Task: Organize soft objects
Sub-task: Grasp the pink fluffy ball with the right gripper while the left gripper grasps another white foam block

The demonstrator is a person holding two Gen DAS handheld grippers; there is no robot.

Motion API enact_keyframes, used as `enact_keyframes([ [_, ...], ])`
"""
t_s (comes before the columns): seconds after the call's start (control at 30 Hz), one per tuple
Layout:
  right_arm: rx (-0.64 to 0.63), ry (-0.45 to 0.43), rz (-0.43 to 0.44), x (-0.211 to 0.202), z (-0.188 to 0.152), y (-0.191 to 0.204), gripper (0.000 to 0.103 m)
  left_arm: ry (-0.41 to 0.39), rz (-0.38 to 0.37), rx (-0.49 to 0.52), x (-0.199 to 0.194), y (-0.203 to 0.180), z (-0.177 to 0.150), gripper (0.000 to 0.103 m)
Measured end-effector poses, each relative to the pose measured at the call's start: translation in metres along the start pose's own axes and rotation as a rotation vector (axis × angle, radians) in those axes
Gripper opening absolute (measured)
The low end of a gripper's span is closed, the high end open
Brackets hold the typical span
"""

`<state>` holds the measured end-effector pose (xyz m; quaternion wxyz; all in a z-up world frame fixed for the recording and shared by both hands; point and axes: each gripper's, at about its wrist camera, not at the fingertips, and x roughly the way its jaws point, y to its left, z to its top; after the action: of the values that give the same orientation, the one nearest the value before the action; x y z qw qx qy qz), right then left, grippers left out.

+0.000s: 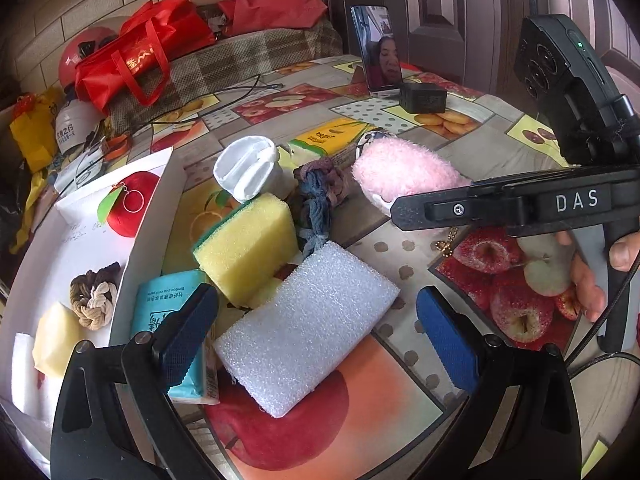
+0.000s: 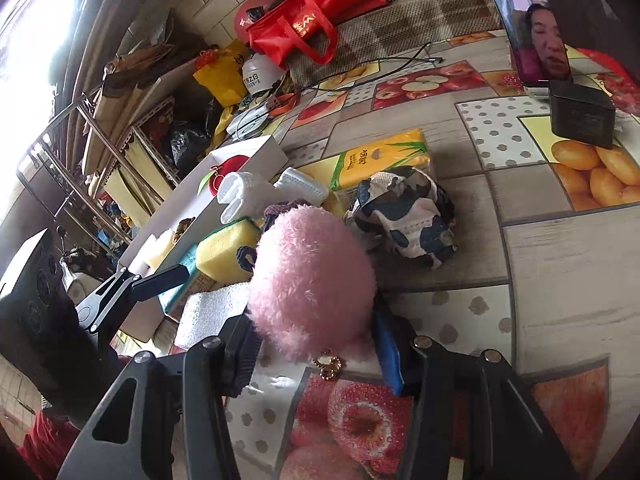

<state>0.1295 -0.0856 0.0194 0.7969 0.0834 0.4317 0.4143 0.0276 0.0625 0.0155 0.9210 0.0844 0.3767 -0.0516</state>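
Note:
A fluffy pink plush (image 2: 312, 276) with a small gold chain lies on the fruit-print tablecloth. My right gripper (image 2: 314, 344) is shut on its near end, a pad pressed into each side; in the left wrist view it (image 1: 400, 210) comes in from the right onto the plush (image 1: 400, 168). My left gripper (image 1: 316, 336) stands open over a white foam block (image 1: 308, 328), its pads clear of the block's sides. A white box (image 1: 156, 216) at left holds a red apple plush (image 1: 128, 208), knotted hair ties (image 1: 94, 296) and a pale sponge (image 1: 54, 336).
Beside the box lie a yellow sponge (image 1: 248, 244), a teal tissue pack (image 1: 160, 304), a white fabric roll (image 1: 248, 172), dark braided ties (image 1: 320, 196), a yellow tissue pack (image 2: 384, 160) and a camouflage mask (image 2: 404, 216). A phone (image 1: 378, 48) and a black cube (image 1: 424, 98) stand further back.

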Motion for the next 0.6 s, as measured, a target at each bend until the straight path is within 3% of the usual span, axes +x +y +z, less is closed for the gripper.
enact_keyframes([
  [0.1,-0.002,0.001,0.007,-0.001,-0.001,0.002,0.05,0.046,0.003,0.014,0.009,-0.003,0.001,0.1],
  [0.17,0.0,0.002,0.011,0.0,0.002,0.001,0.05,0.051,-0.008,0.016,0.009,-0.005,0.0,0.085],
  [0.3,0.013,0.004,0.019,0.0,0.003,-0.003,0.05,0.049,-0.019,0.003,0.003,-0.011,-0.005,0.08],
  [0.6,0.012,0.01,0.024,0.002,0.005,-0.001,0.051,0.061,-0.066,0.005,0.0,-0.014,-0.007,0.081],
])
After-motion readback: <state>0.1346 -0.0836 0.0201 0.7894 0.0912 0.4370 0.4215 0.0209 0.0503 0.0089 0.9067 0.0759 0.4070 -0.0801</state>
